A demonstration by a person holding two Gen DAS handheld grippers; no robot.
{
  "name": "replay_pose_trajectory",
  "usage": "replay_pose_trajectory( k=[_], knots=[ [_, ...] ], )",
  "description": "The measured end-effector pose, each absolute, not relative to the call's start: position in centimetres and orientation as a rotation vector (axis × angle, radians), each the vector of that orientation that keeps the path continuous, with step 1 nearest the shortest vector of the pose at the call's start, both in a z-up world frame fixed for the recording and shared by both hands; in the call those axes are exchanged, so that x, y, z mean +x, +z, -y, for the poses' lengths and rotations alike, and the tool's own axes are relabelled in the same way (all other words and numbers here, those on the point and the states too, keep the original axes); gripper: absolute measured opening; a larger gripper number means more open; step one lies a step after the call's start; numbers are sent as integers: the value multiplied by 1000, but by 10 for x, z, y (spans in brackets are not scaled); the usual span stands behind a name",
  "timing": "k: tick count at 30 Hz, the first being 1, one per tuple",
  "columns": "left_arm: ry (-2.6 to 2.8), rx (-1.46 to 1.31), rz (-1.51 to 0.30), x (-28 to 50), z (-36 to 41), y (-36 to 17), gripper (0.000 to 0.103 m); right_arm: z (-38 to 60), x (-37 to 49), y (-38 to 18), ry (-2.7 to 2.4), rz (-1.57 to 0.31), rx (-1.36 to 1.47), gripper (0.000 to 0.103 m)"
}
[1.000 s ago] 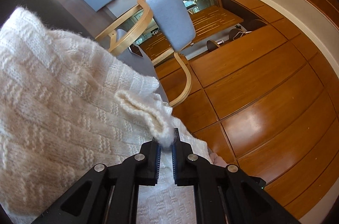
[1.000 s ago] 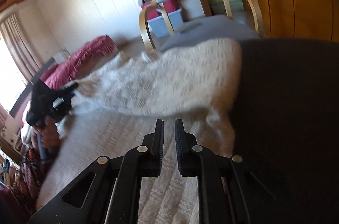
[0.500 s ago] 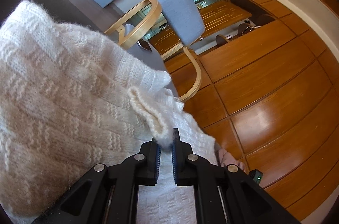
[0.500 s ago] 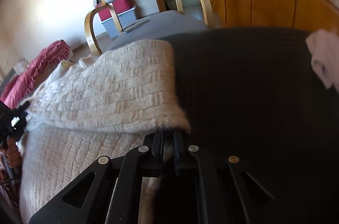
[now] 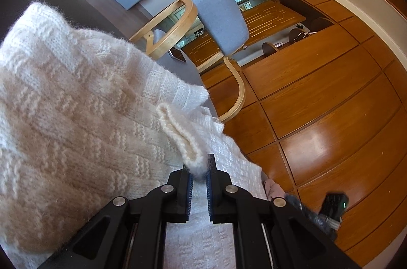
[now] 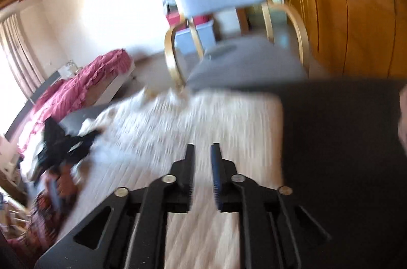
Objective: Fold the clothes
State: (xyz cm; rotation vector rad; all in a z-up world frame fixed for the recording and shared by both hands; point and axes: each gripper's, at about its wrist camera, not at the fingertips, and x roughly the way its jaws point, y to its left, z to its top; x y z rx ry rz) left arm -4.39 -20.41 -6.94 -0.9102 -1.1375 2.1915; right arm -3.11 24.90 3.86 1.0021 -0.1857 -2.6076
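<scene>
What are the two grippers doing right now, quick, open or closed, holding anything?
Left gripper: closed on a fold of the white sweater.
Right gripper: jaws apart, nothing between them, above the sweater; the picture is blurred.

Cream sweater point(image 6: 203, 121) on dark surface point(image 6: 338, 142)

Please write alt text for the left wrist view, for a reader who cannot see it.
The left gripper pinches a folded edge of a cream knitted sweater lying on a dark surface. Beyond stand a grey-cushioned wooden armchair and wooden cabinets.
</scene>
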Motion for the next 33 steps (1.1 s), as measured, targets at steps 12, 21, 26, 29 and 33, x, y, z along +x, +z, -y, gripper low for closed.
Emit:
replay_pose_trajectory(
  k=[12, 21, 26, 29, 33],
  knots=[
    [2225, -854, 1157, -40, 211, -66, 6, -254, -108, -38, -2564, 436, 1170, 26],
    [2161, -873, 1221, -44, 211, -73, 19, -232, -94, -14, -2490, 346, 990, 28],
    [2306, -951, 1031, -42, 193, -65, 16, -191, -98, -27, -2414, 133, 1105, 29],
    [2315, -965, 1050, -43, 196, -68, 12, -185, -98, -29, -2419, 106, 1123, 30],
    [2335, -993, 1099, -43, 202, -68, 6, -186, -99, -29, -2407, 134, 1119, 31]
  ],
)
